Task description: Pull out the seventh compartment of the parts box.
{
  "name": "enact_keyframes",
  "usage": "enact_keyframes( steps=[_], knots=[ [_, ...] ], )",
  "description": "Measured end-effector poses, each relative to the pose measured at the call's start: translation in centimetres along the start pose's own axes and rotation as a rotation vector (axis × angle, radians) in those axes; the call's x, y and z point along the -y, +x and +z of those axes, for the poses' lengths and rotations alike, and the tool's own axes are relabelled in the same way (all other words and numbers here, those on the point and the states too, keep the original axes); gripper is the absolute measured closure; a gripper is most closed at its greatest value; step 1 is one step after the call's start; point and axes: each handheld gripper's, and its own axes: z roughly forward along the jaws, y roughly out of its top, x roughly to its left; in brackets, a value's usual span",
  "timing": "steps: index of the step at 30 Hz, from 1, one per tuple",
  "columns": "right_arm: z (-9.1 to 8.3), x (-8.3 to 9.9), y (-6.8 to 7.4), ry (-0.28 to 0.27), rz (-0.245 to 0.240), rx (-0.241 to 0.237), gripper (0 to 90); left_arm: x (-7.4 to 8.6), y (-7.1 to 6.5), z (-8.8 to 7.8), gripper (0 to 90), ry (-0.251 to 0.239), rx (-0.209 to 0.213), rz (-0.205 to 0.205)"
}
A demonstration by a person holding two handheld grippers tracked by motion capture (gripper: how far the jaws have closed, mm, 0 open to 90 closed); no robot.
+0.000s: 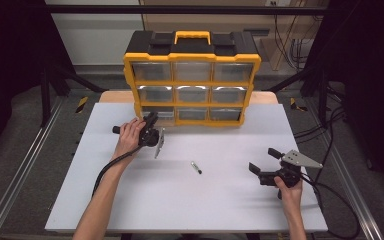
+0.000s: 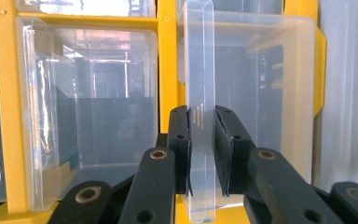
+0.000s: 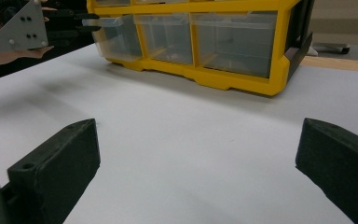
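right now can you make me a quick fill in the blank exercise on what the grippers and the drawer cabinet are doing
1. The left gripper is shut on the clear handle of a ____ in the cabinet's bottom row.
2. The right gripper has its jaws ____ over the bare table.
3. The cabinet has a frame coloured ____.
4. The cabinet has ____ rows of drawers.

Missing words: drawer; open; yellow; three

Left forearm reaches fwd from bottom edge; left hand (image 1: 128,136) holds left gripper (image 2: 201,128) level, jaws pinched on a clear drawer tab (image 2: 200,93). Right hand (image 1: 288,192) holds right gripper (image 3: 196,154) low, jaws wide apart w/ nothing between.
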Motion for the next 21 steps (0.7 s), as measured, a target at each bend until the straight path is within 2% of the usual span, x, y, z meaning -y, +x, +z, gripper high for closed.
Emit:
enact_keyframes(
  steps=[21],
  knots=[
    [0.0,0.0,0.0,-0.001,0.001,-0.002,0.4,-0.2,-0.3,-1.1,77.2,-0.011,-0.006,-0.001]
  ],
)
